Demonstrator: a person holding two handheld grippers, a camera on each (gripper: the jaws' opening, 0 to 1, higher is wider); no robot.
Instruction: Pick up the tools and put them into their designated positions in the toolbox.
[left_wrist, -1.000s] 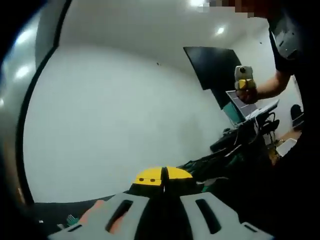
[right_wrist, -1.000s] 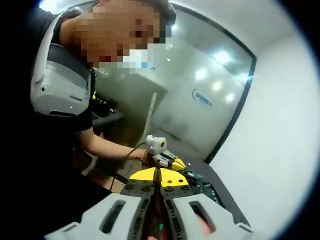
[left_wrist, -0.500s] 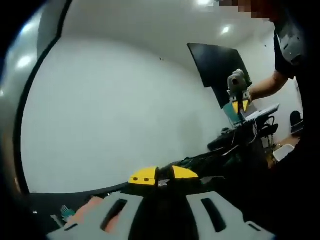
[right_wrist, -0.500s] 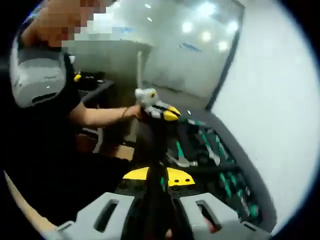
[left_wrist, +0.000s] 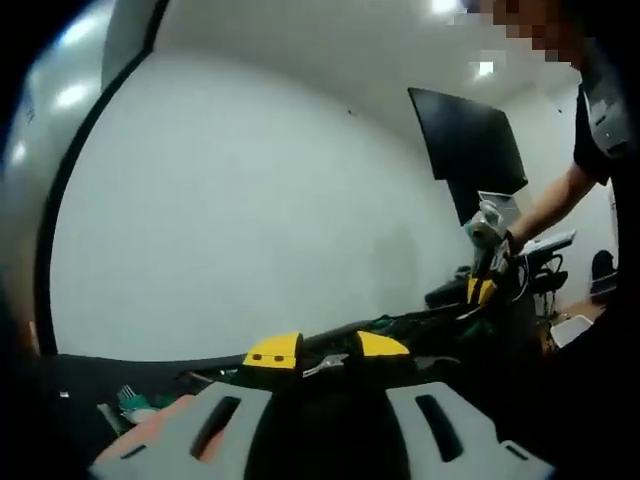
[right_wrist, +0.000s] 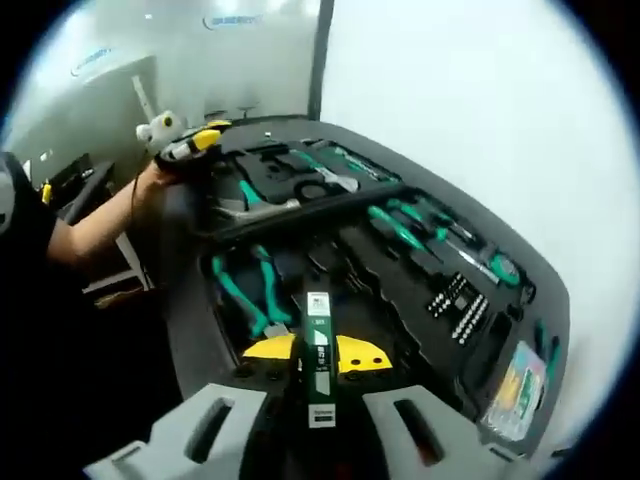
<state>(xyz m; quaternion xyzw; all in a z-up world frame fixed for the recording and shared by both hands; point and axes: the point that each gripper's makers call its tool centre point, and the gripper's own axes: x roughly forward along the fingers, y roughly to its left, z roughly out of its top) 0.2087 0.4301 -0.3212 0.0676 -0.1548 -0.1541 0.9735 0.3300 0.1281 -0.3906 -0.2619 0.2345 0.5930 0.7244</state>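
Note:
In the right gripper view the open black toolbox (right_wrist: 196, 318) lies below me, its foam holding green-handled pliers (right_wrist: 243, 292), screwdrivers (right_wrist: 408, 226) and a bit set (right_wrist: 458, 306). My right gripper (right_wrist: 317, 352) hangs over the near compartments, shut on a flat dark-green tool (right_wrist: 318, 322) with a white label. The left gripper (right_wrist: 186, 143), in a person's hand, hovers at the toolbox's far left corner. In the left gripper view my left gripper (left_wrist: 328, 349) stands open, yellow tips apart with nothing between them, low over the toolbox (left_wrist: 415, 322). The right gripper (left_wrist: 487, 258) shows there at the right.
The toolbox rests on a dark grey table (right_wrist: 545, 285) against a white wall (right_wrist: 470, 110). A flat packet (right_wrist: 514, 378) lies on the table at the toolbox's right end. A dark screen (left_wrist: 468, 145) and a cluttered desk (left_wrist: 545, 262) stand behind the person's arm (left_wrist: 548, 196).
The left gripper's jaws have gone from shut to open. The right gripper's camera has swung down from the person and glass wall onto the toolbox, still holding the green tool.

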